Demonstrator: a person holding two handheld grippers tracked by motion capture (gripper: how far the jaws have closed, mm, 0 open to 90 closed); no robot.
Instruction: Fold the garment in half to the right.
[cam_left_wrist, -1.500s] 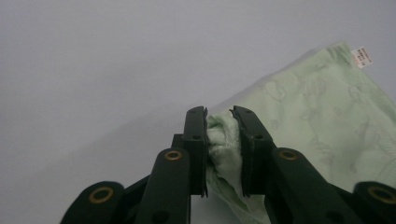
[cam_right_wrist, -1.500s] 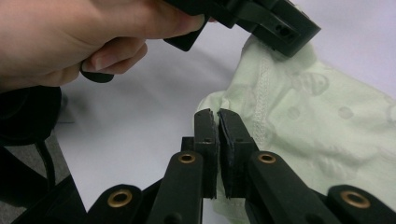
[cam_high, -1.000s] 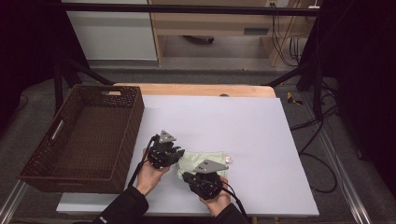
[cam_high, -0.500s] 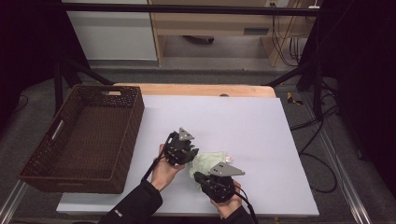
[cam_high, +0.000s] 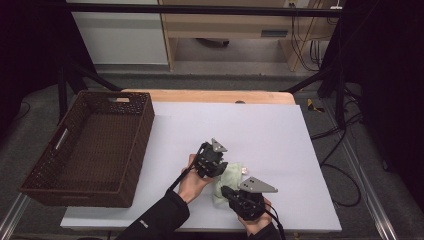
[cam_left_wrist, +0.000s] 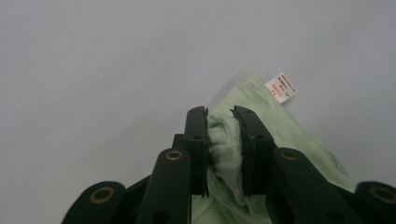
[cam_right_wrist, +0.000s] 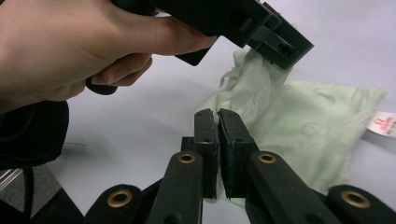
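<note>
A pale green cloth (cam_high: 231, 176) lies bunched on the white table (cam_high: 280, 135), between my two grippers. My left gripper (cam_high: 219, 170) is shut on a thick fold of the cloth (cam_left_wrist: 224, 140), whose white label (cam_left_wrist: 281, 87) shows beyond the jaws. In the right gripper view that left gripper (cam_right_wrist: 279, 50) lifts a corner of the cloth (cam_right_wrist: 299, 121) from above. My right gripper (cam_right_wrist: 217, 116) has its jaws pressed together at the cloth's near edge, with green fabric showing at their base. In the high view the right gripper (cam_high: 225, 191) sits at the cloth's front edge.
A dark brown wicker basket (cam_high: 55, 165) stands at the table's left side, its inside bare. A wooden strip (cam_high: 210, 96) runs along the far edge. The white surface stretches to the right and behind the cloth.
Both hands have slid to the right across the table, and the green cloth has come along with them. The jaws look the same as before.
</note>
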